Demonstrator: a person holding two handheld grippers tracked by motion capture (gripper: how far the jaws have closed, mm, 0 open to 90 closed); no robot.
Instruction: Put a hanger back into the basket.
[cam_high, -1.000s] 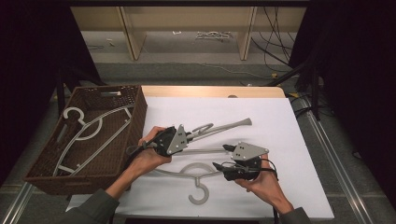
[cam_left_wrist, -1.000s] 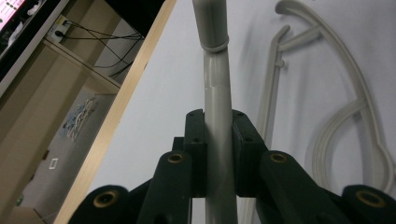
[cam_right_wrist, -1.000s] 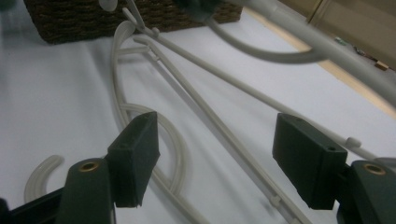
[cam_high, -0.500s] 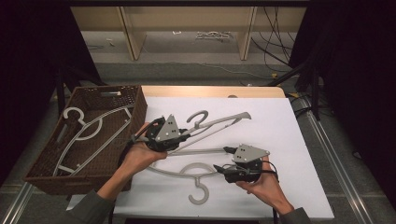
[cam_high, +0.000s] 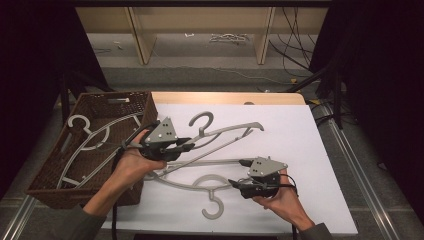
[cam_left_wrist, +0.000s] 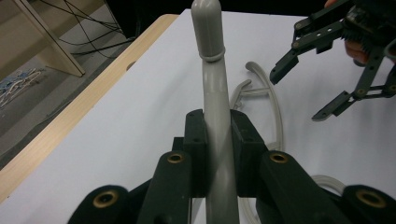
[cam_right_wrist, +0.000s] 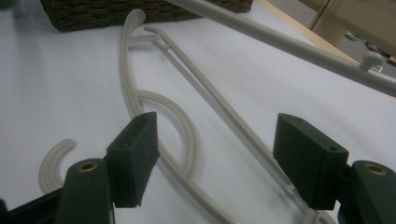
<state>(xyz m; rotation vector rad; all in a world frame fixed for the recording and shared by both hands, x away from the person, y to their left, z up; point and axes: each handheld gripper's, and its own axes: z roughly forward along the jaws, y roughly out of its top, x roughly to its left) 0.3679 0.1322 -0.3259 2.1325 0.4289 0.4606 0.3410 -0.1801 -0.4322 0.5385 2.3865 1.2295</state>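
Work in hand: moving grey plastic hangers from the white desk (cam_high: 300, 150) into the wicker basket (cam_high: 50, 185) at the left of the high view.

Done so far, judged from the layout: one hanger in the basket (cam_high: 92, 137) already lies inside, hook toward the upper left.

In progress: the left gripper (cam_high: 187, 145) is clamped on a raised hanger (cam_high: 220, 132), centre of the high view, hook pointing up. In the left gripper view its jaws pinch the grey bar (cam_left_wrist: 217, 116) from both sides, with the desk well below.

Left to do: the raised hanger is not yet over the basket. A second hanger on the desk (cam_high: 212, 185) lies flat at lower centre, hook toward the bottom edge. The right gripper (cam_high: 239, 172) rests beside it with jaws spread; in the right gripper view the hanger's thin arms (cam_right_wrist: 187, 140) run between the pads, untouched.

Estimate: roughly one of three stowed.
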